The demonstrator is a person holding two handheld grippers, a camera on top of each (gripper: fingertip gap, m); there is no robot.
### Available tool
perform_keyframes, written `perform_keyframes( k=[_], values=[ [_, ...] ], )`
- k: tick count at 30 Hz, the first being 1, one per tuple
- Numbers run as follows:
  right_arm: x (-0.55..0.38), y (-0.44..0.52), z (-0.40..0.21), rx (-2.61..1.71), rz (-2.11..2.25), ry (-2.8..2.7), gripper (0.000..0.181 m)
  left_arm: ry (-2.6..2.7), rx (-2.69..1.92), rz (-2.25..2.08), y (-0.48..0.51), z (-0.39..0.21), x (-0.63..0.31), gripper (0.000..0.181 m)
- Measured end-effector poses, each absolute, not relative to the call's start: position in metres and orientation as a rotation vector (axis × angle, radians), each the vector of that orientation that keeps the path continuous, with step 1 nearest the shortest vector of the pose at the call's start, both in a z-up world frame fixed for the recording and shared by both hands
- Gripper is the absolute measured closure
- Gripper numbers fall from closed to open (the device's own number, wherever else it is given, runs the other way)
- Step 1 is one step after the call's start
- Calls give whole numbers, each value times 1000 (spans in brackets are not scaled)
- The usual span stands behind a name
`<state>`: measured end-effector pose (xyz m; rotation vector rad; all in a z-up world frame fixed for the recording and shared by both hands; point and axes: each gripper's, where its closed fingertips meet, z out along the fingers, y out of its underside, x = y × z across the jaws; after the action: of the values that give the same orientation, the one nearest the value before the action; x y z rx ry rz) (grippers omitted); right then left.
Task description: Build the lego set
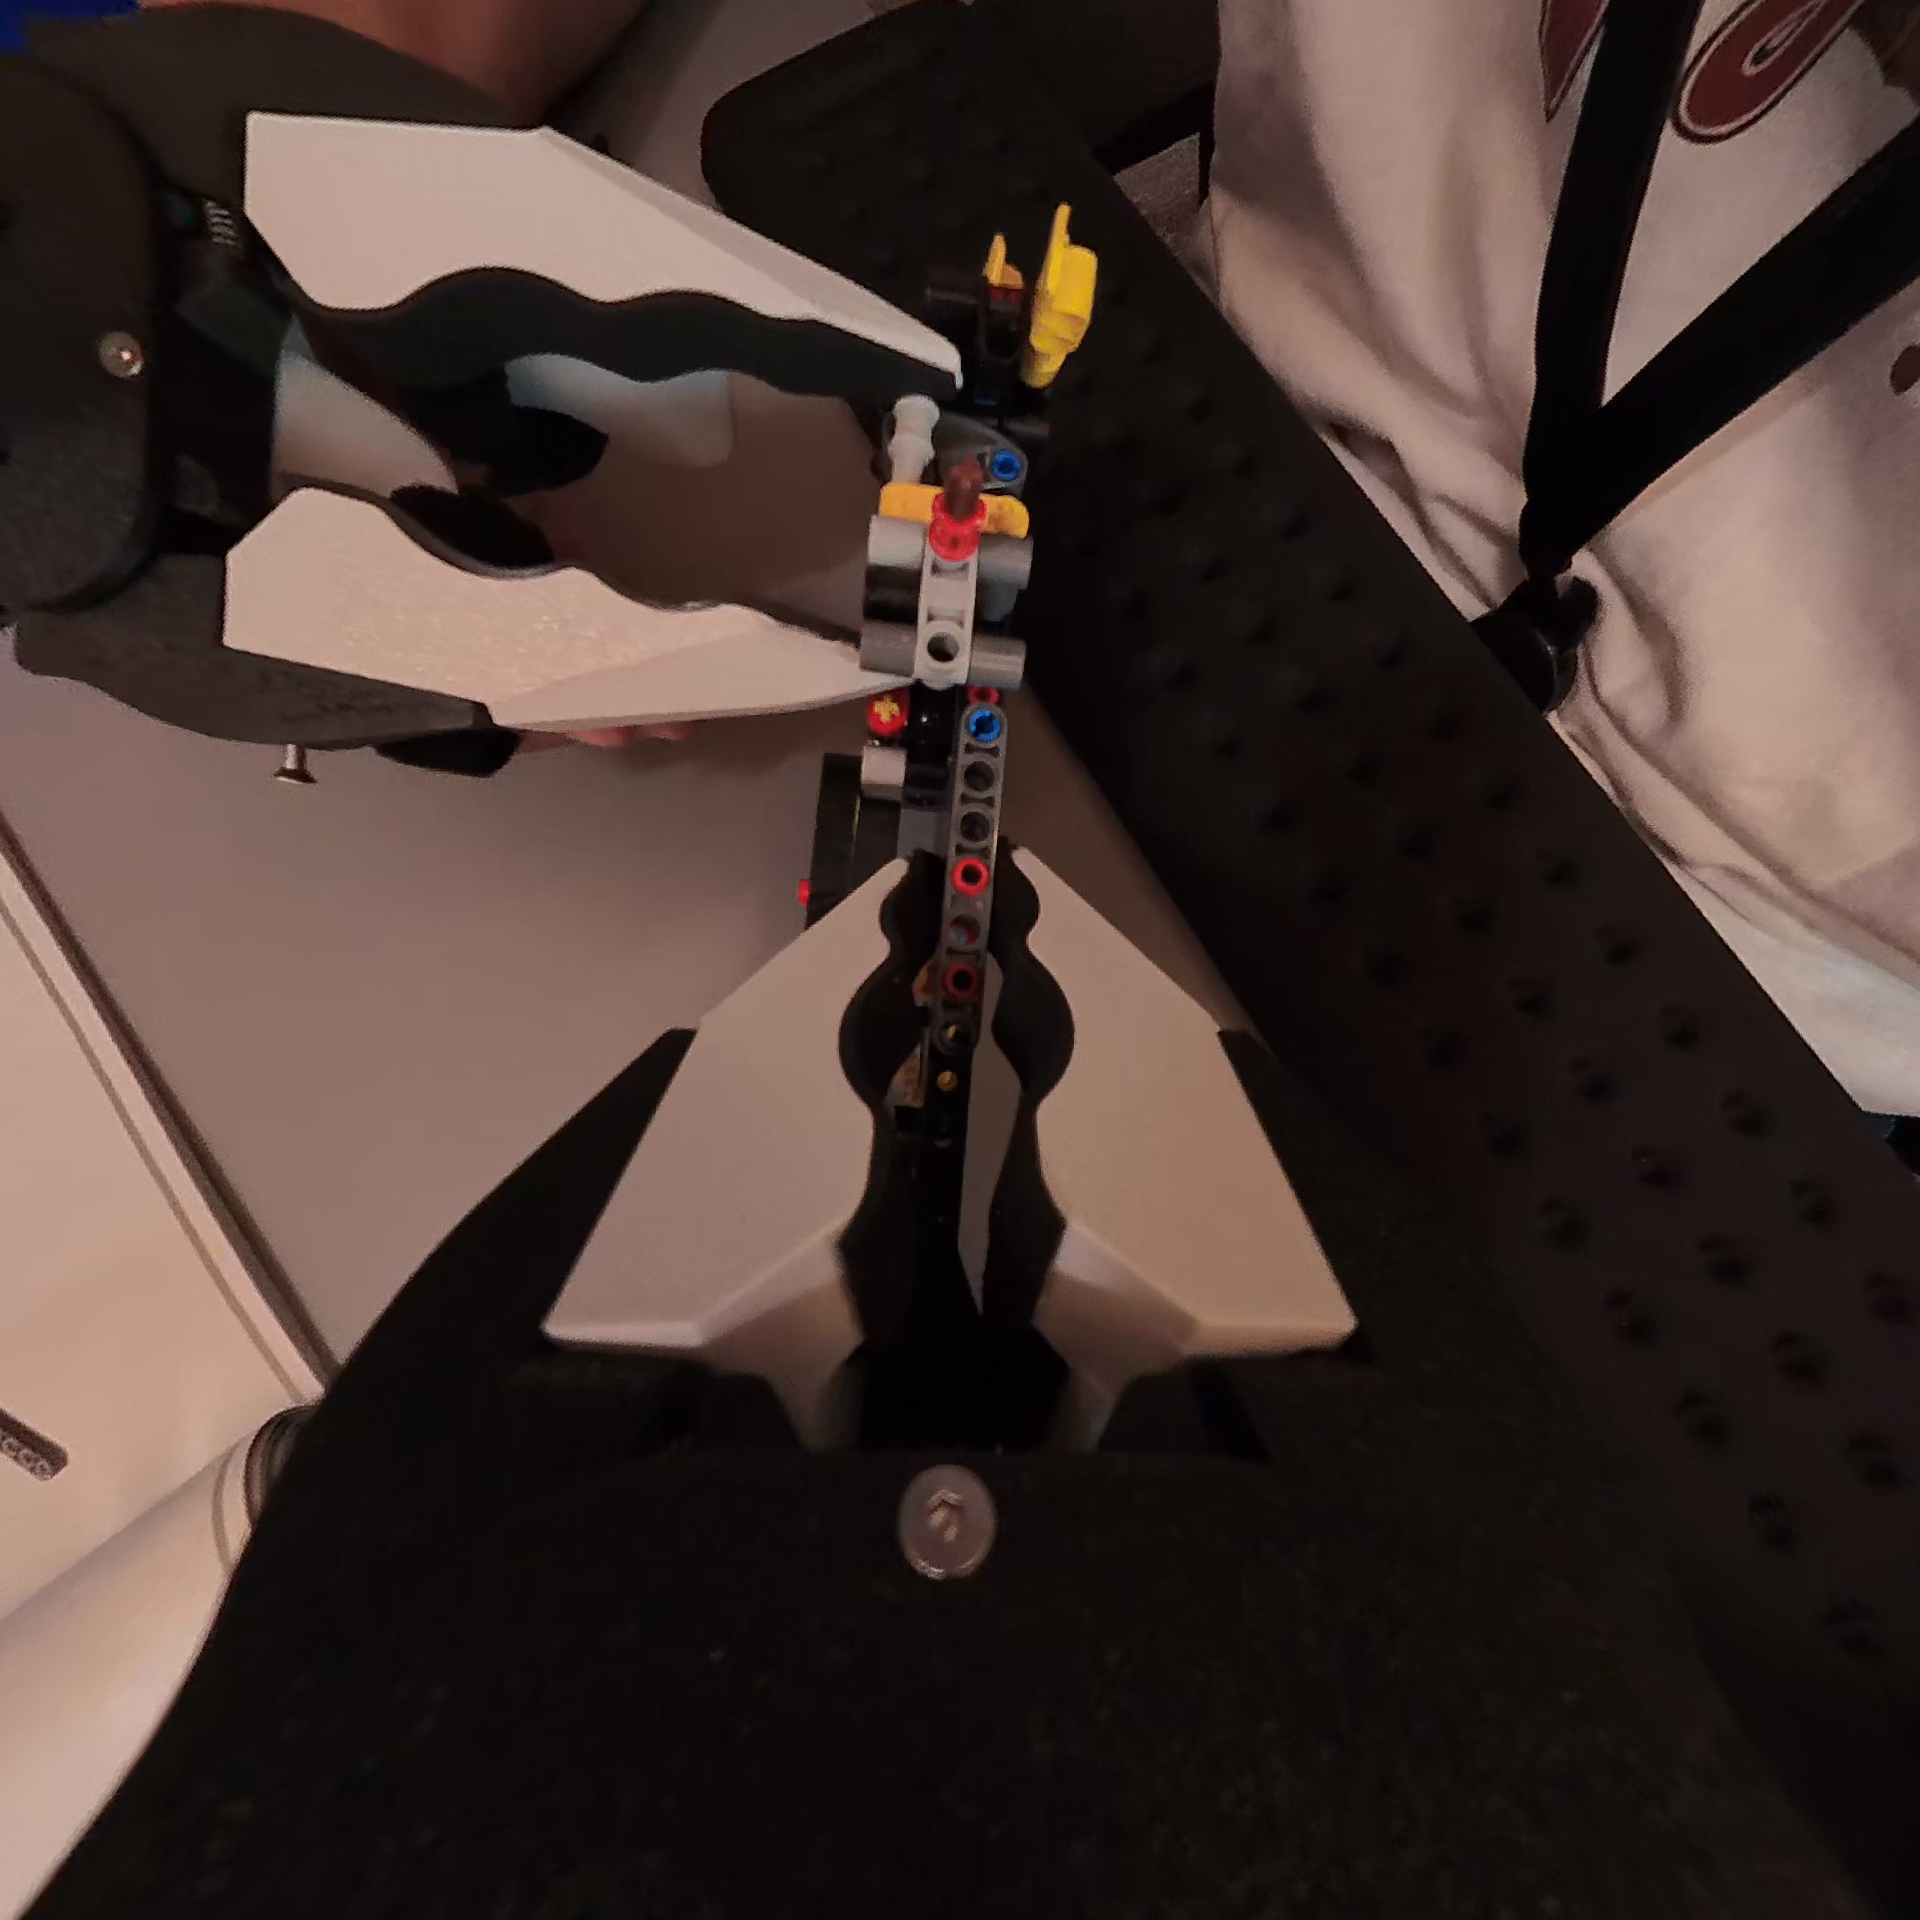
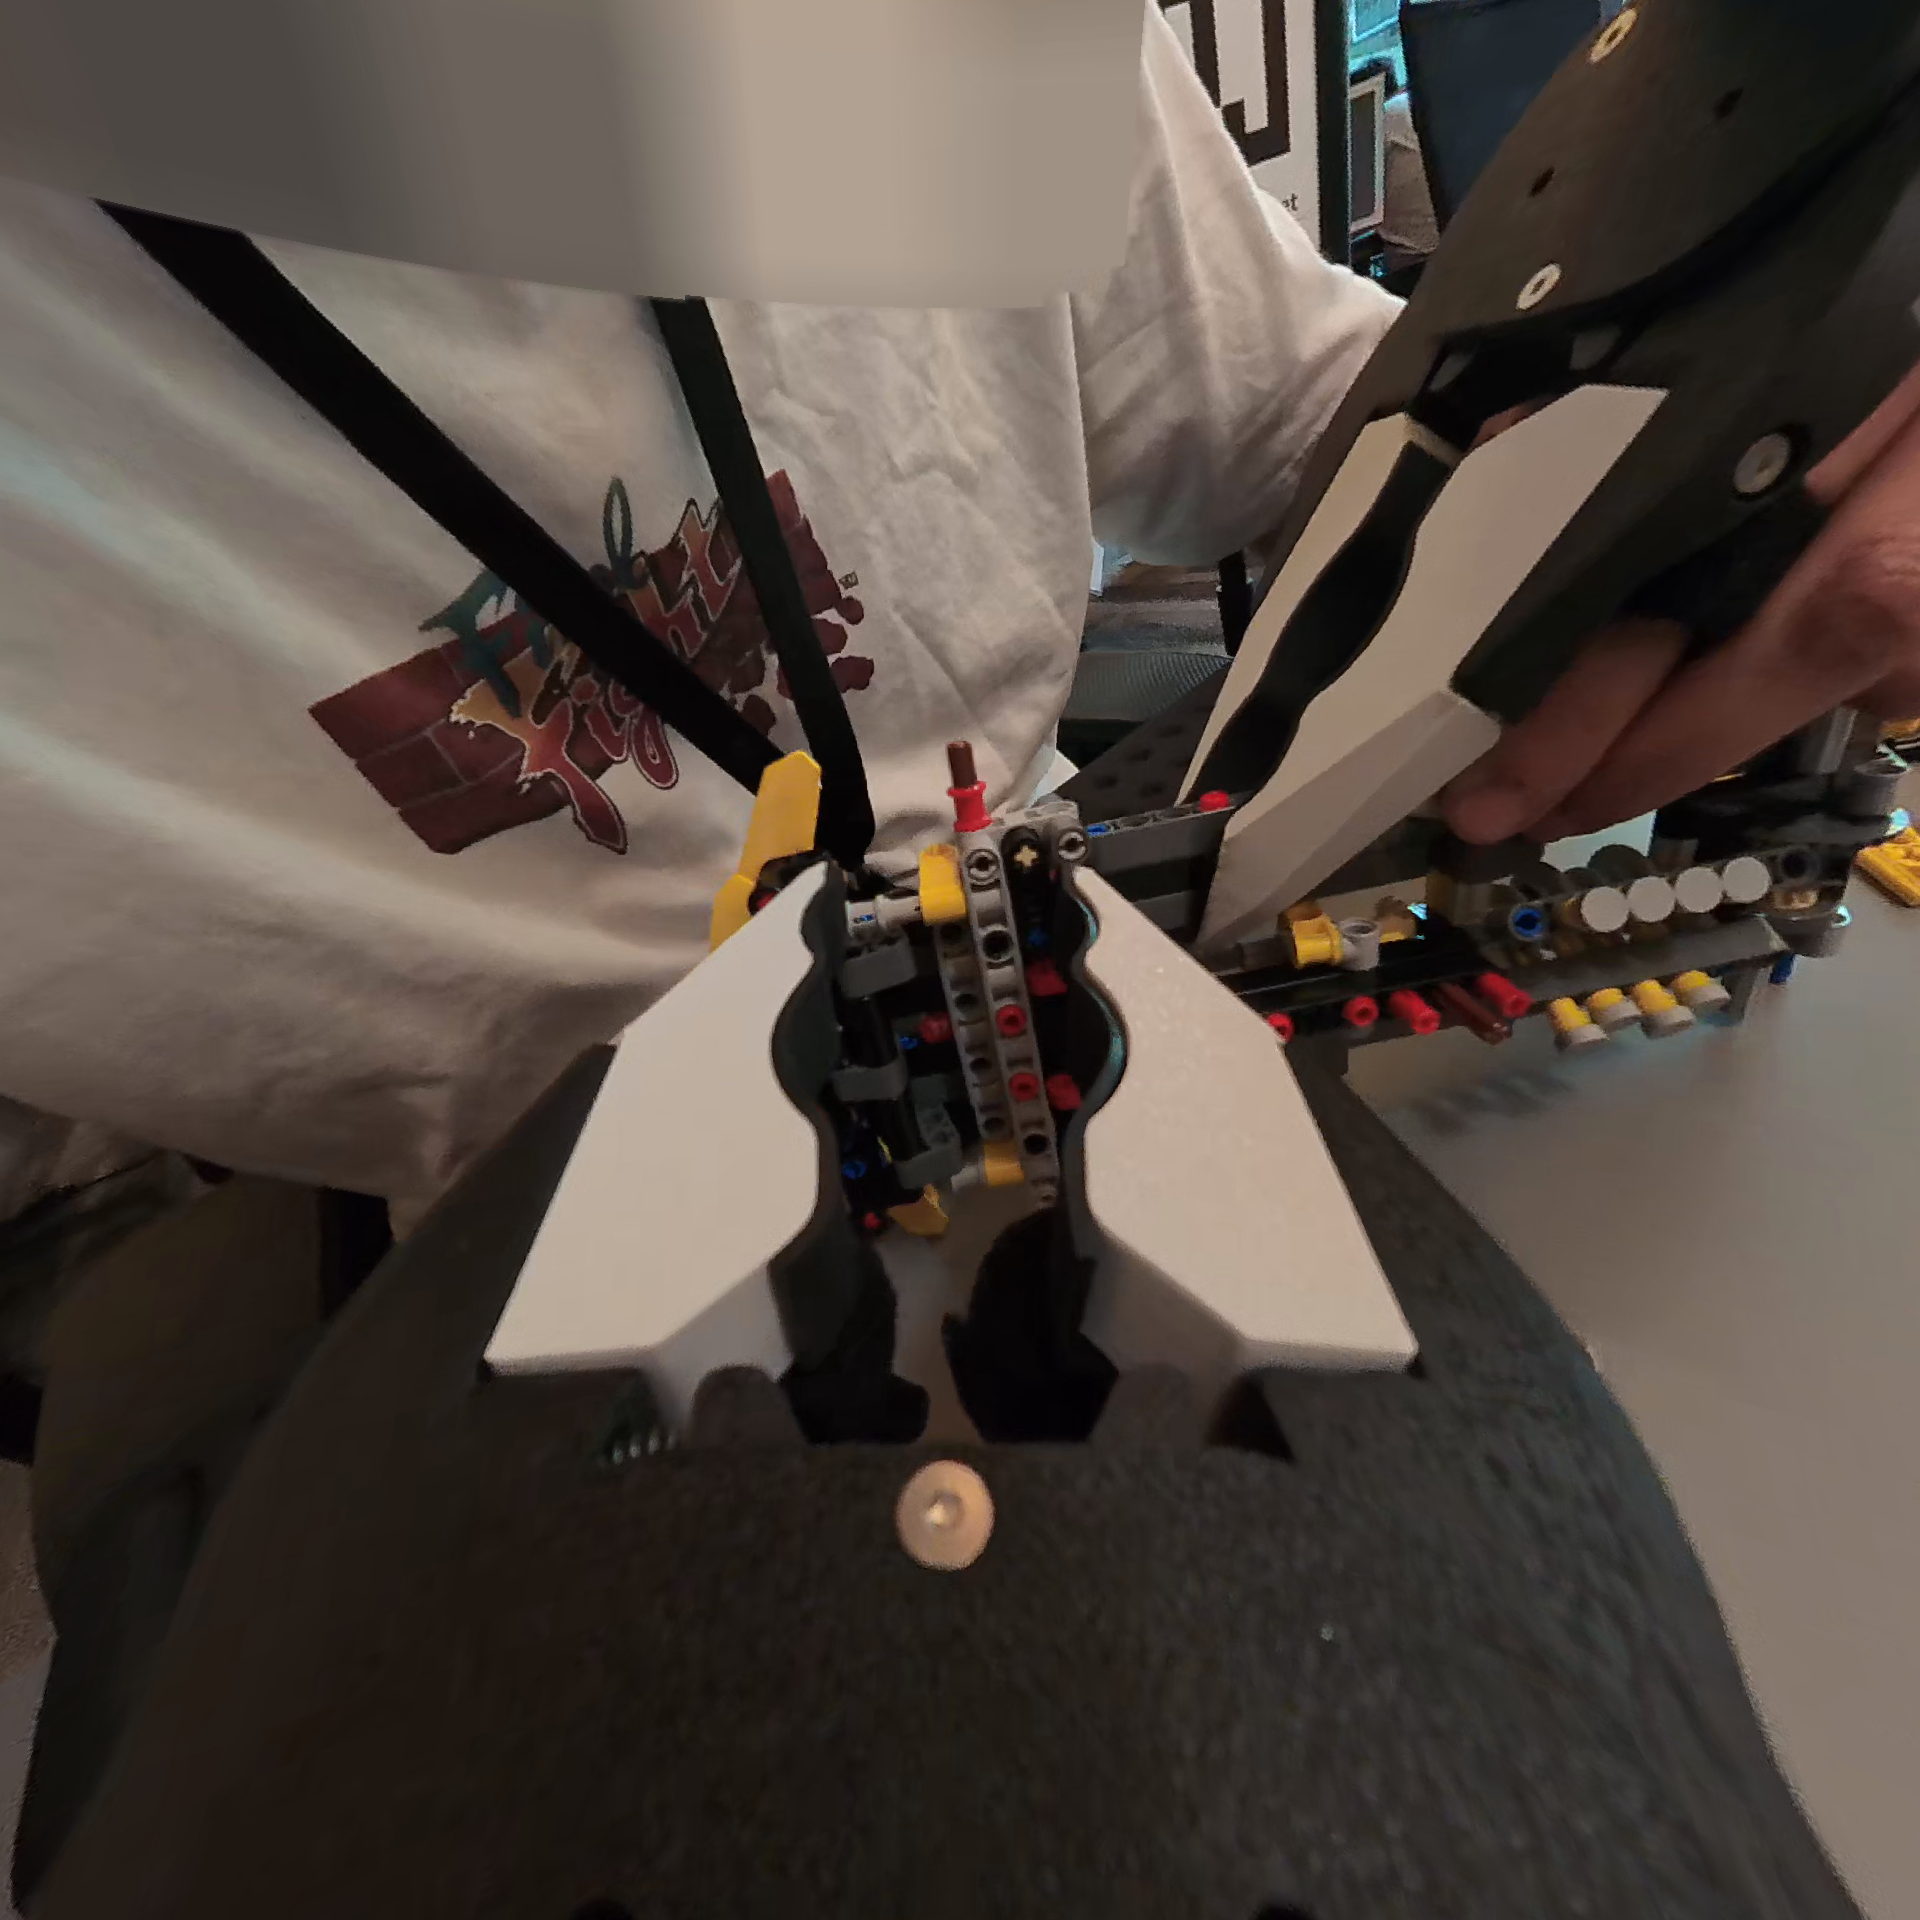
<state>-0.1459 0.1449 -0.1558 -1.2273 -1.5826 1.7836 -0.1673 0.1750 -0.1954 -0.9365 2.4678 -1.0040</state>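
The lego model (image 1: 971,790) is a long Technic build of grey and black beams with red and blue pins and yellow parts. My left gripper (image 1: 964,862) is shut on one of its grey beams. It also shows in the right wrist view (image 2: 1210,868), clamped on the model's long side. My right gripper (image 2: 951,883) grips the model's end section (image 2: 997,997) between both fingers. A red and brown axle (image 2: 966,790) sticks up there. In the left wrist view the right gripper (image 1: 920,525) comes in from the left around that end. Both hold the model off the table.
A black perforated board (image 1: 1351,727) runs diagonally beside the model. The white table (image 1: 312,987) lies below. A person in a white shirt with black straps (image 2: 520,520) sits close behind. A hand (image 2: 1714,707) holds the left gripper. A loose yellow piece (image 2: 1891,862) lies at the right. Some 6 cm of space lies between my two pairs of fingers.
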Motion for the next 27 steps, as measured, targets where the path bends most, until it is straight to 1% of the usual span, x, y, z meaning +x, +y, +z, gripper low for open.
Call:
perform_keyframes(
  k=[1,3,7,10,15,17,18,21,27],
  values=[
    [-147,152,-157,-1266,1749,-1561,157,2460,-943,-1006,175,-195,-165,174],
    [-145,151,-157,-1256,1749,-1603,158,2463,-954,-1011,175,-195,-164,174],
    [-146,146,-155,-1188,1717,-1629,158,2461,-924,-998,171,-195,-164,174],
    [-142,149,-153,-1146,1661,-1622,151,2454,-931,-1002,173,-195,-164,174],
    [-140,150,-153,-1149,1650,-1606,151,2459,-933,-1011,172,-195,-164,174],
    [-136,152,-140,-1146,1776,-1542,130,2465,-923,-1008,171,-195,-166,174],
    [-131,152,-135,-1123,1834,-1532,126,2462,-919,-1003,170,-195,-166,174],
    [-130,149,-146,-1106,1722,-1623,139,2455,-921,-999,170,-195,-167,174],
    [-135,142,-155,-1119,1701,-1668,138,2461,-925,-1007,170,-195,-167,174]
  ],
)
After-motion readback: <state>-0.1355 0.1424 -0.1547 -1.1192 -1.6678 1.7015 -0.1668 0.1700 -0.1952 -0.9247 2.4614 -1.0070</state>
